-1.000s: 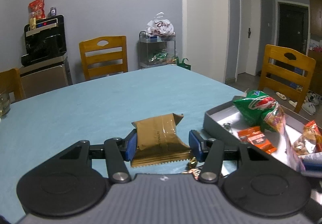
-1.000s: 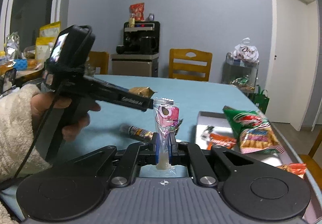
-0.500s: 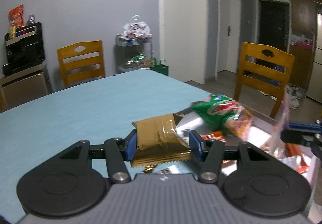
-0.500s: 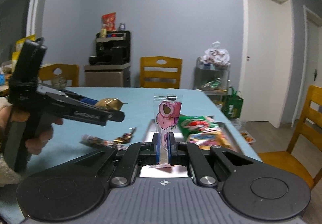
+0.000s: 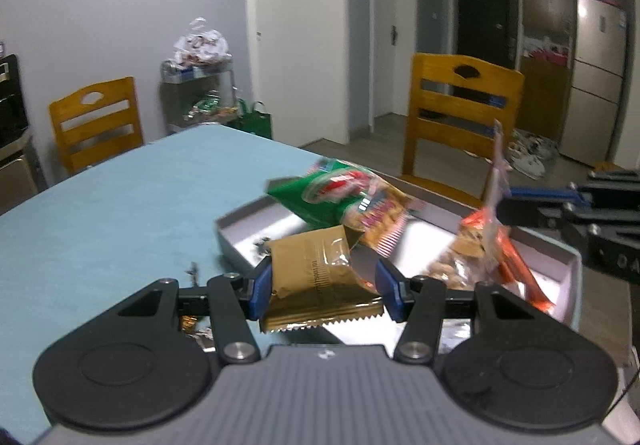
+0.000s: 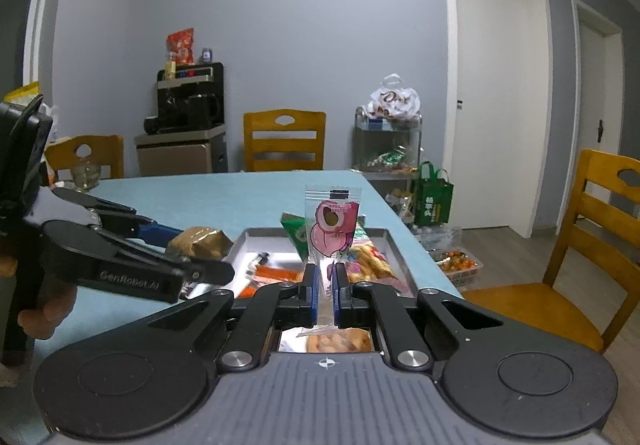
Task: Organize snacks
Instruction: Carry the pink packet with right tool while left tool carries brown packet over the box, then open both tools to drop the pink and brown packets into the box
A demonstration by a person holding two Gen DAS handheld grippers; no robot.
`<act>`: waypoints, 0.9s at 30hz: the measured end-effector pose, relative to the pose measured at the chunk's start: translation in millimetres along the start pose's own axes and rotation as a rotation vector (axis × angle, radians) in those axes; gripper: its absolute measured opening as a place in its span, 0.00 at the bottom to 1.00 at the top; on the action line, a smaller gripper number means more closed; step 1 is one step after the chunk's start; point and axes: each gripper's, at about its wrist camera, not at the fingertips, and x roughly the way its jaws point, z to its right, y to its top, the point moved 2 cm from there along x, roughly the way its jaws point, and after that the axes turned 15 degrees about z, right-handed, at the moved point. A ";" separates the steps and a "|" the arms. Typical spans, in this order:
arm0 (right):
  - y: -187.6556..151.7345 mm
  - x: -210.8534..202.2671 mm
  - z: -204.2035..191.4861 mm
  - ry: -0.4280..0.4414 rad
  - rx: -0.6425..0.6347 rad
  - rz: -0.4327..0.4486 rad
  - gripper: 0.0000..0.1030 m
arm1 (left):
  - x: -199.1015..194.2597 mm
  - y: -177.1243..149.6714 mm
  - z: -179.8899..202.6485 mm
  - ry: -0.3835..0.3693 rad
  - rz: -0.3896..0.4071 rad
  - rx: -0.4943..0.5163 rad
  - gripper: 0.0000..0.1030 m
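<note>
My left gripper (image 5: 324, 281) is shut on a flat gold snack packet (image 5: 320, 277), held over the near corner of a grey metal tray (image 5: 232, 233). In the right wrist view that same left gripper (image 6: 188, 249) comes in from the left with the gold packet (image 6: 200, 241) beside the tray (image 6: 394, 245). My right gripper (image 6: 324, 281) is shut on a clear pink-printed snack packet (image 6: 332, 225) standing upright above the tray. Inside the tray lie a green snack bag (image 5: 340, 201), orange wrappers (image 6: 276, 273) and a bag of pale snacks (image 5: 448, 269).
The tray sits at the right edge of a light blue table (image 5: 120, 213). Small wrapped candies (image 5: 192, 325) lie on the table left of the tray. Wooden chairs (image 5: 460, 125) stand around the table, one close behind the tray. A person's hand (image 6: 44, 309) holds the left gripper.
Both grippers have swung right across the table with their packets and now hang over the tray. Neither grip has changed.
</note>
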 end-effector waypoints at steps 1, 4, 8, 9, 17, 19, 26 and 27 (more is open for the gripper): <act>-0.7 -0.8 1.5 -0.001 0.005 -0.004 0.09 | 1.4 -1.6 2.0 -0.004 -0.004 0.003 0.50; -2.5 0.4 7.3 -0.018 0.013 -0.009 0.09 | 9.8 -6.8 8.0 -0.012 -0.024 0.008 0.50; -4.6 8.7 11.2 -0.032 0.017 -0.009 0.09 | 24.4 -9.7 12.3 -0.012 -0.046 0.020 0.50; -4.9 12.4 12.2 -0.035 0.022 -0.010 0.09 | 28.2 -9.9 13.1 -0.012 -0.049 0.021 0.50; -11.9 42.8 26.5 -0.073 0.105 -0.026 0.08 | 55.8 -13.2 16.8 0.010 -0.066 0.029 0.50; -13.5 49.0 27.1 -0.086 0.104 -0.026 0.08 | 59.9 -13.0 15.6 0.014 -0.068 0.029 0.50; -23.8 61.4 27.8 -0.089 0.107 -0.058 0.08 | 68.6 -17.4 14.9 0.023 -0.077 0.036 0.50; -25.0 61.1 27.4 -0.088 0.105 -0.061 0.08 | 69.2 -17.9 15.2 0.025 -0.076 0.039 0.50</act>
